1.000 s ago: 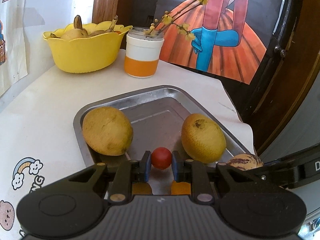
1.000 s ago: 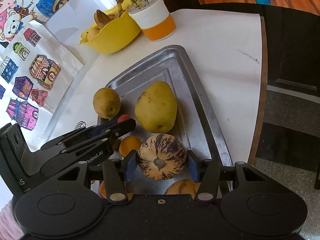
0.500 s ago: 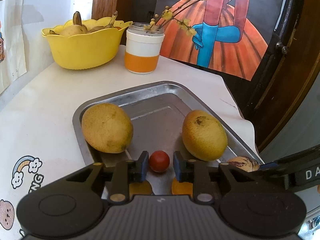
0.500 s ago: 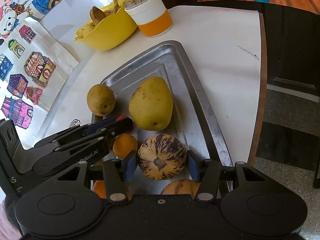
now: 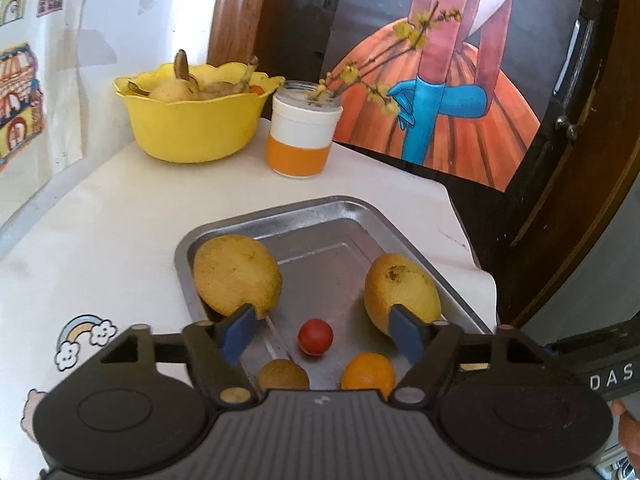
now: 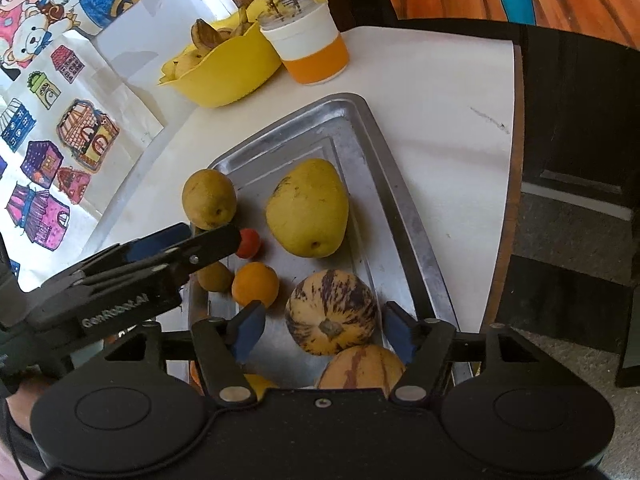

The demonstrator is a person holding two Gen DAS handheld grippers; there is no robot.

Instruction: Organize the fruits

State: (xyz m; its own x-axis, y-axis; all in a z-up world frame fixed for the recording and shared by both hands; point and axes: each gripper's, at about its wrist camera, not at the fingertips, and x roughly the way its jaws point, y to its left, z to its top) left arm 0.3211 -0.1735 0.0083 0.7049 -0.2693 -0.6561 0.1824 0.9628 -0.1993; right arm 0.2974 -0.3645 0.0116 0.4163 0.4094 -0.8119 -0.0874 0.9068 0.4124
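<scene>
- Steel, dull and scuffed: the metal tray (image 6: 404,200) sits on the white table (image 6: 440,120) and holds all the loose fruit.
- In the left wrist view a small red fruit (image 5: 315,337) lies on the tray floor, between the spread fingers of the left gripper (image 5: 320,334) but touching neither blue pad; the jaws stand wide apart and hold nothing.
- Just nearer the camera, at about 7 and 5 o'clock from the red fruit, lie a brownish round fruit (image 5: 283,375) and an orange (image 5: 368,371).
- A large yellow fruit (image 5: 237,276) lies at 10 o'clock from the red one against the tray's left wall, and a second yellow fruit (image 5: 401,293) with a dark blotch lies at 2 o'clock by the right wall.
- From the right wrist camera, a purple-streaked melon (image 6: 331,312) rests on the tray between the fingers of the right gripper (image 6: 322,332), whose jaws are also wide open, with a gap showing on each side of the melon (no contact that I can see).
- A second striped melon (image 6: 362,368) lies at 5 o'clock from the first, touching it, partly hidden by the gripper body.
- Beyond the tray, at 12 o'clock in the left view, stands a white-and-orange jar (image 5: 302,136) with yellow-flowered twigs (image 5: 384,60) in it.
- At 9 o'clock from the jar, just beside it, is a scalloped yellow bowl (image 5: 192,128) with pale fruit and brown stalks inside.
- Coloured drawings of houses (image 6: 44,152) lie along the table's left side.
</scene>
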